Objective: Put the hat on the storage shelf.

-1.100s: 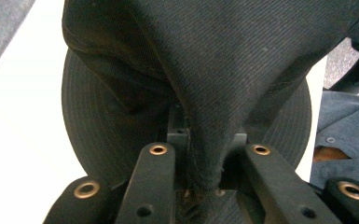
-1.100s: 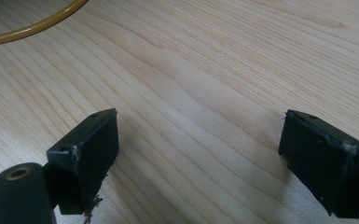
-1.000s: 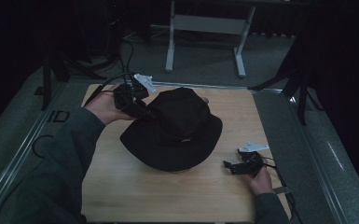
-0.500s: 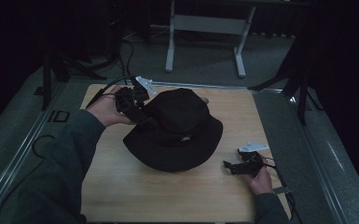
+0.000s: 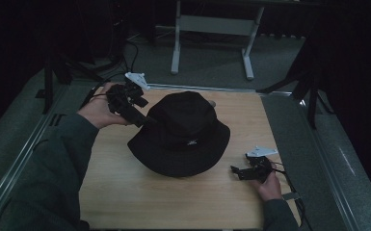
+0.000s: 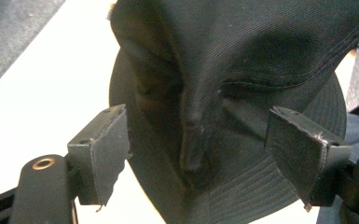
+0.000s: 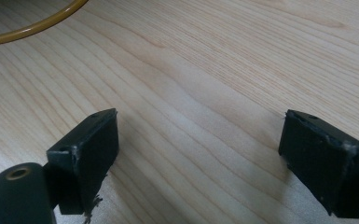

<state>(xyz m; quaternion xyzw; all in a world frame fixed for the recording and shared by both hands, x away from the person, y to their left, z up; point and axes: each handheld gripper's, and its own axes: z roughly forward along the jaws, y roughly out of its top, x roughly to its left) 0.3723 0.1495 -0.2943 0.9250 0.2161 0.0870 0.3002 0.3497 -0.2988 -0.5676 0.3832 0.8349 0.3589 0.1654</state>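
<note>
on the left of the high view my left tool [image 5: 147, 119] sits at the upper left edge of the black bucket hat [image 5: 180, 134], which lies brim down in the middle of the wooden surface [image 5: 125, 192]. its jaws have just been opening. in the left gripper view they stand wide apart, and a pinched fold of the crown [image 6: 191, 135] rises between them with neither pad pressing on it, so nothing is held. my reading is that this is a release after setting or shaping the hat. to do it well, i would back the tool straight out along its own line, jaws kept wide, so no pad snags the fold or drags the brim across the wood. then i would check that the brim lies flat all round.

moving right across the frame, the hat's far brim ends well short of my right tool [image 5: 238, 172], which rests low on the surface at the lower right. its jaws are spread with bare wood between them in the right gripper view. a yellow cable [image 7: 32, 25] curves across that view's upper left corner.
</note>
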